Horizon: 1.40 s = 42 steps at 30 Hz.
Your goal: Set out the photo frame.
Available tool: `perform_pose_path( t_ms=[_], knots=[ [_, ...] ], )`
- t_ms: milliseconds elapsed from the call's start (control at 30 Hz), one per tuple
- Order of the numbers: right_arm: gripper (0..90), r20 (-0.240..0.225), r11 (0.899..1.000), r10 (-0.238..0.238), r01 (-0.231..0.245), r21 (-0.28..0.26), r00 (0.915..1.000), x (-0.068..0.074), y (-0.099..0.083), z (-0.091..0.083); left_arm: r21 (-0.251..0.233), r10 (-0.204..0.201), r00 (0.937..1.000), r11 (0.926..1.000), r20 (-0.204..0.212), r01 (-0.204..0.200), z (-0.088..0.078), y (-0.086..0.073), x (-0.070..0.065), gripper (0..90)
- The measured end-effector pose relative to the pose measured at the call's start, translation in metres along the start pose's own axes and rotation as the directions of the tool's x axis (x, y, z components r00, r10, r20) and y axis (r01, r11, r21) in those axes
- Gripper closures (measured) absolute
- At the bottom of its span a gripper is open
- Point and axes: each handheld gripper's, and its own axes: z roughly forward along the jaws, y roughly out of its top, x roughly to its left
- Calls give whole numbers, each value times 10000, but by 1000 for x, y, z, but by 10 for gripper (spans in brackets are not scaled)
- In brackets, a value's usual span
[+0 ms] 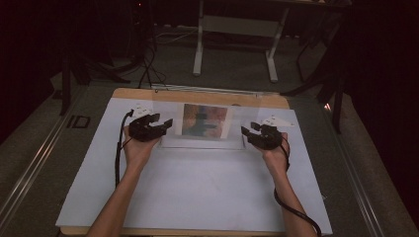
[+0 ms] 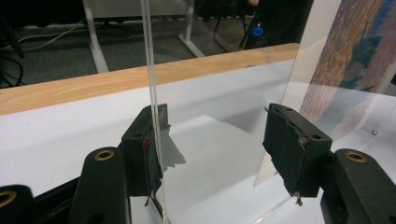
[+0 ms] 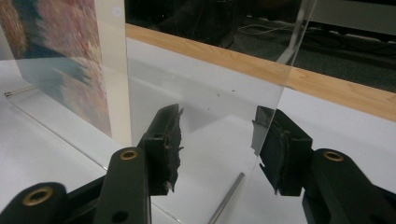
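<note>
A clear acrylic picture stand [image 1: 202, 142] stands upright at the back of the white table top [image 1: 197, 192], with a colourful print [image 1: 206, 120] in it. My left gripper [image 1: 165, 123] is at its left edge and my right gripper [image 1: 248, 129] at its right edge. In the left gripper view the jaws [image 2: 215, 144] stand wide apart across the sheet's edge [image 2: 152, 70], which runs close by the left pad [image 2: 147, 154]. The right gripper's jaws [image 3: 217, 144] are just as wide, with the clear sheet [image 3: 280, 84] between them and no pad pressing on it.
A wooden strip [image 1: 148, 94] borders the table's far side. Beyond it are a dark floor, cables and the white legs of a desk [image 1: 199, 44]. A thin metal pin [image 3: 226, 198] lies in the stand's base. Cables trail from both grippers along the forearms.
</note>
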Motion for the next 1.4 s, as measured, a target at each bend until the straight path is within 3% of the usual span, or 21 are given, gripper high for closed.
perform_pose_path(
  t_ms=[667,1033,1400],
  knots=[
    [514,13,10000,-49,49,17,10000,11,-5,-17,93,-107,9997,9999,207,105,-11,-6,-6,404],
    [514,-9,10000,-7,7,14,10000,8,-10,-24,190,-15,9998,9998,200,11,-13,-8,-15,407],
    [514,-143,10000,-35,35,33,9999,8,-13,-24,197,-52,9992,9998,385,45,-17,-13,-13,420]
  ],
)
